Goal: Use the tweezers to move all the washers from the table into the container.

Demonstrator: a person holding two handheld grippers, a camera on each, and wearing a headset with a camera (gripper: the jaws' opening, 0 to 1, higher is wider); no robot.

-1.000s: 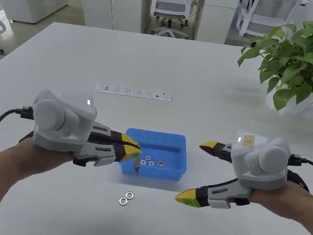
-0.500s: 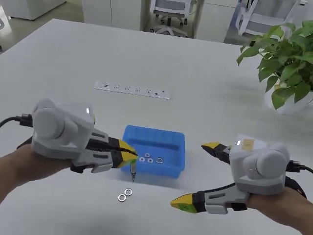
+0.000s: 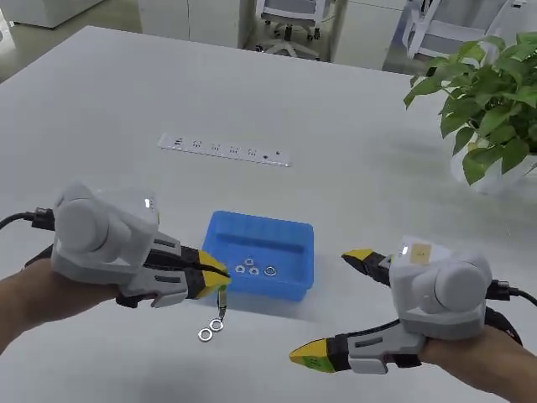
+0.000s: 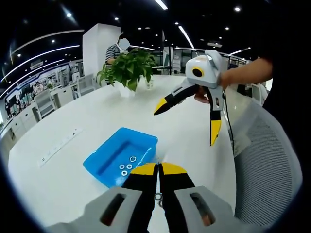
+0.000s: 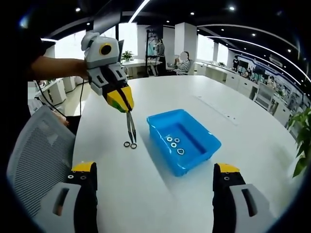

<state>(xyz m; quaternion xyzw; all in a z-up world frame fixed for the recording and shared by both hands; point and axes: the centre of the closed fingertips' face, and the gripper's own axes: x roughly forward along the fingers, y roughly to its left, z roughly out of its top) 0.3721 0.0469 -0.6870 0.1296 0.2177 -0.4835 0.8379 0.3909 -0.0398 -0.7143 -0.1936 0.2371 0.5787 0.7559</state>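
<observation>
Left gripper [image 3: 220,279], clamped on the tweezers [image 3: 220,306], poises their tips over 2 washers [image 3: 211,330] beside the container [image 3: 289,290], so pinching 1 should come next; right gripper [image 3: 327,306] gapes idle.

Shiny metal washers [image 3: 205,334]; thin metal tweezers [image 5: 131,127]; glossy blue plastic container [image 3: 262,287]; smooth matt white table [image 3: 109,92].

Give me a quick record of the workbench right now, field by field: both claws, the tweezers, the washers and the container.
Left claw: shut on thin metal tweezers, tips pointing down toward the white table
Right claw: open, holding nothing
Blue plastic container: on the table, with four silver ring washers inside
Washers outside: two silver washers side by side on the table, near the container's front edge
Tweezer tips: right at the two loose washers; contact cannot be told
Task state: two washers not yet in the container
</observation>
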